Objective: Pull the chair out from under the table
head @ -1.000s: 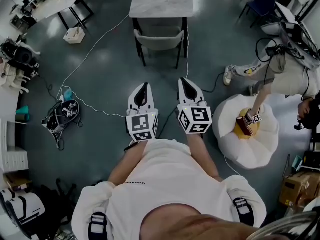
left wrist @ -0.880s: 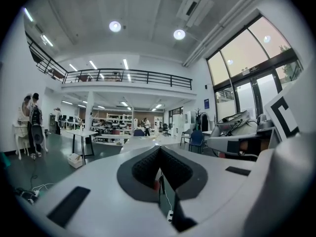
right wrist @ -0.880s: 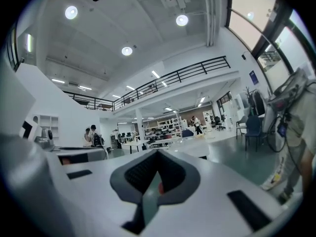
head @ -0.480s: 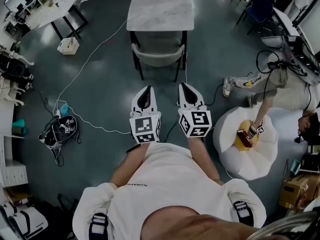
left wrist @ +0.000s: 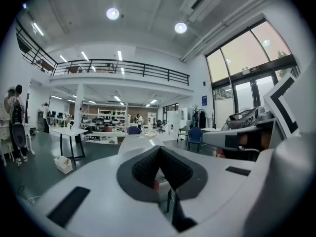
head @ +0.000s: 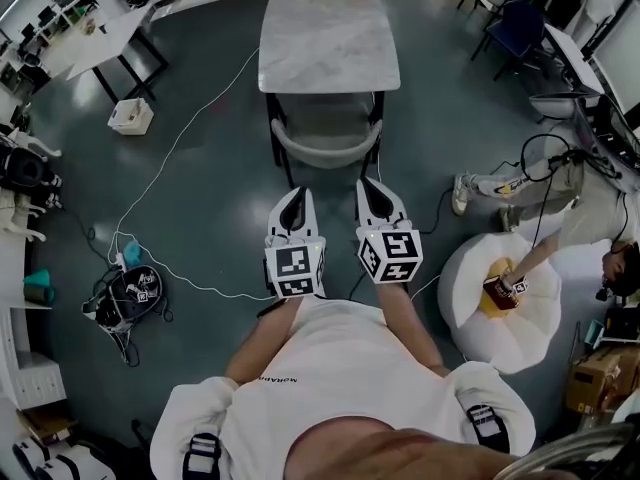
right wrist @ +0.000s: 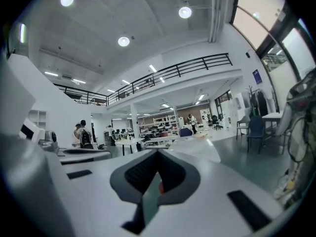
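Observation:
A grey chair stands pushed under the near end of a pale rectangular table at the top middle of the head view. Its curved backrest faces me. My left gripper and right gripper are held side by side in front of my chest, both shut and empty, pointing at the chair and a short way from its backrest. In the left gripper view the shut jaws frame the tabletop ahead. In the right gripper view the shut jaws point toward the same tabletop.
White cables run across the dark floor at left, toward a black bundle. A small white box sits at upper left. At right a person sits by a white beanbag. A blue chair and desks stand beyond.
I have walked toward the table. The chair and table have drawn nearer to both grippers, and the floor items at left have slid downward in the view. Both grippers have stayed shut.

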The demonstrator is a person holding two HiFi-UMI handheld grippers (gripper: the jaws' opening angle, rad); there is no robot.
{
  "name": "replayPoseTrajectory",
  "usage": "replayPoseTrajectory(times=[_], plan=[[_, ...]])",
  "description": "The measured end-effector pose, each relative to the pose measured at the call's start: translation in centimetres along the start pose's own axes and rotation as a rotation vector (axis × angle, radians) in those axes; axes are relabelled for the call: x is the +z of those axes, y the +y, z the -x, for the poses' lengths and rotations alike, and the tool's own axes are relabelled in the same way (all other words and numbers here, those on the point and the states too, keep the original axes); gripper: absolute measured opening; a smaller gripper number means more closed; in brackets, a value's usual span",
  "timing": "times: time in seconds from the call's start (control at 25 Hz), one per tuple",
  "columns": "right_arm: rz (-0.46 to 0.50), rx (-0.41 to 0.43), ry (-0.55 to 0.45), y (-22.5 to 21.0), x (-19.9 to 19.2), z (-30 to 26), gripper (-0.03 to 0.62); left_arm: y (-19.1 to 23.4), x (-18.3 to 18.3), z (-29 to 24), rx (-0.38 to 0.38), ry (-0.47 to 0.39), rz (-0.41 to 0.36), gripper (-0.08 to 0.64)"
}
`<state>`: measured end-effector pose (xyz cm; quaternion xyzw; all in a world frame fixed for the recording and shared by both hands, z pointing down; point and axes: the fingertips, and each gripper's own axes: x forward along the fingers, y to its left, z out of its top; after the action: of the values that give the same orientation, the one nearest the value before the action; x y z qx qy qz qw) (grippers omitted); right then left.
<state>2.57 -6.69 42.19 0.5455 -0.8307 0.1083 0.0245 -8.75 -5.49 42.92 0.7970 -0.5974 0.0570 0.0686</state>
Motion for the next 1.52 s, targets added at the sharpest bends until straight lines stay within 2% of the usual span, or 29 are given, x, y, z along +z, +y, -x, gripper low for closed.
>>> replayPoseTrajectory(times=[0.28, 0.6, 0.84, 0.96, 1.12, 1.52], plan=[[0.010, -0.052, 0.023, 0.4, 0.0, -4.4, 0.012, 3.4, -0.1, -3.6, -0.050, 0.015, -0.015, 0.003], [0.026, -0.063, 0.064, -0.9, -0.3, -7.1, 0.012, 4.0, -1.0, -6.3, -0.062, 0.044, -0.007, 0.005], [0.049, -0.032, 0.082, -2.0, -0.3, -9.6, 0.012, 4.5, -1.3, -8.9, -0.069, 0.064, -0.049, 0.003], [0.061, -0.030, 0.094, -3.1, -0.2, -10.5, 0.012, 4.4, -1.5, -10.2, -0.073, 0.079, -0.093, 0.003], [0.085, -0.015, 0.131, -5.3, -1.4, -11.9, 0.012, 3.7, -3.2, -12.2, -0.100, 0.141, -0.123, 0.005], [0.156, 0.112, 0.327, -7.5, -6.6, -15.5, 0.015, 2.8, -7.2, -16.6, -0.198, 0.271, -0.199, 0.005]])
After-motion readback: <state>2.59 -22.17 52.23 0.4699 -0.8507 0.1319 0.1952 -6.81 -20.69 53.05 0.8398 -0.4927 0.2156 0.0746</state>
